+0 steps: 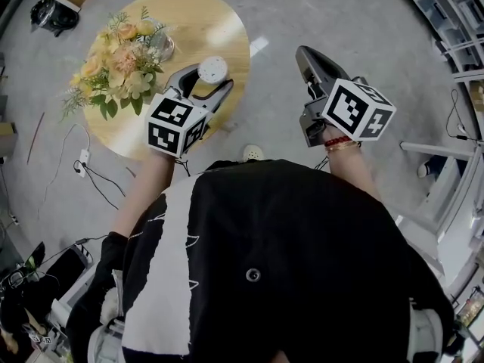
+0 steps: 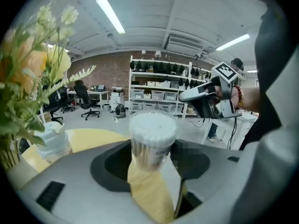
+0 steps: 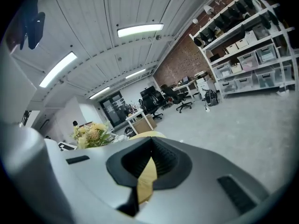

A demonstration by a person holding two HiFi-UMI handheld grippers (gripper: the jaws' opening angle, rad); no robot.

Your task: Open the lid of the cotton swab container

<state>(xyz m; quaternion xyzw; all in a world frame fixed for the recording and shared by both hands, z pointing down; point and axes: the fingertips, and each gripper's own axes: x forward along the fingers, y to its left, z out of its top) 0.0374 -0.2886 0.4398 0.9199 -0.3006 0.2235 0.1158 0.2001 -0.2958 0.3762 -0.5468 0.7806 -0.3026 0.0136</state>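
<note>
**Item:** container [image 2: 152, 139], small clear cylinder packed with swabs, white heads showing at the top.

**Location:** just right of the flowers [image 1: 119, 60] in the head view, over the round wooden surface [image 1: 227, 32]. Looks raised clear of that surface, though contact underneath cannot be confirmed.

**Hold:** left gripper [image 1: 205, 80], fingers [image 1: 224, 94] pinching the lower body from both sides. Stands upright, top half free above the grip.

**Lid:** [image 1: 212, 69] judged still on and transparent. No seam or tab can be made out.

**Other tool:** right gripper [image 1: 304, 53], well right of the flowers and out past the surface's edge. Fingers [image 3: 163, 160] pressed together, nothing between them.

**Handling, as judged:**
- Very light, so no sag expected in the grip.
- Thin stiff plastic, smooth, likely slippery and prone to twisting or sliding out under a sideways pull.
- Wall may flex or crack if squeezed hard, so moderate pressure advised.
- Contents loose, so spill likely if tipped once open.

**Where to take hold:** keep the present low grip on the body as the anchor. Take the lid at its rim, across opposite edges, clear of the left fingers. Requires spreading the right fingers first.
</note>
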